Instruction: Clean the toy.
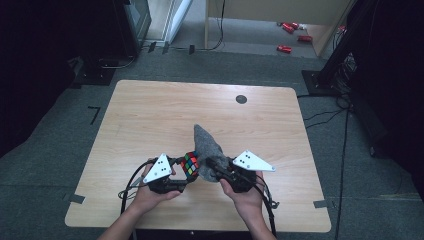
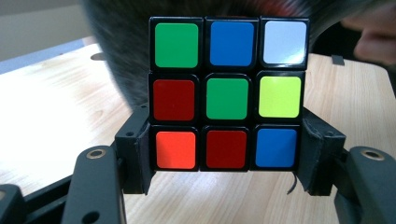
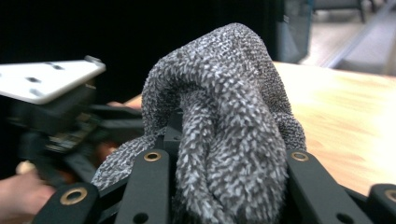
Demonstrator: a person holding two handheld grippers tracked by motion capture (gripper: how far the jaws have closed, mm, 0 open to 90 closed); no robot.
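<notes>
Rubik's cube [image 2: 227, 95] clamped in left gripper [image 1: 175, 172] above table's [image 1: 150, 115] near edge, right gripper [image 1: 212, 167] pinching grey knitted cloth [image 1: 207, 147] seemingly against cube, both hands [image 1: 150, 197] low, angled inward.

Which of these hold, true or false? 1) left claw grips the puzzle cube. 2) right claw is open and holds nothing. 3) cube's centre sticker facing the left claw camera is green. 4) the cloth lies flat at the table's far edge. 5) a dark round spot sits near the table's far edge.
1) True: the left claw clamps the puzzle cube by its sides.
2) False: the right claw is shut on the grey cloth.
3) True: the centre sticker is green.
4) False: the cloth is bunched and held up beside the cube.
5) True: dark round spot on the table.
</notes>
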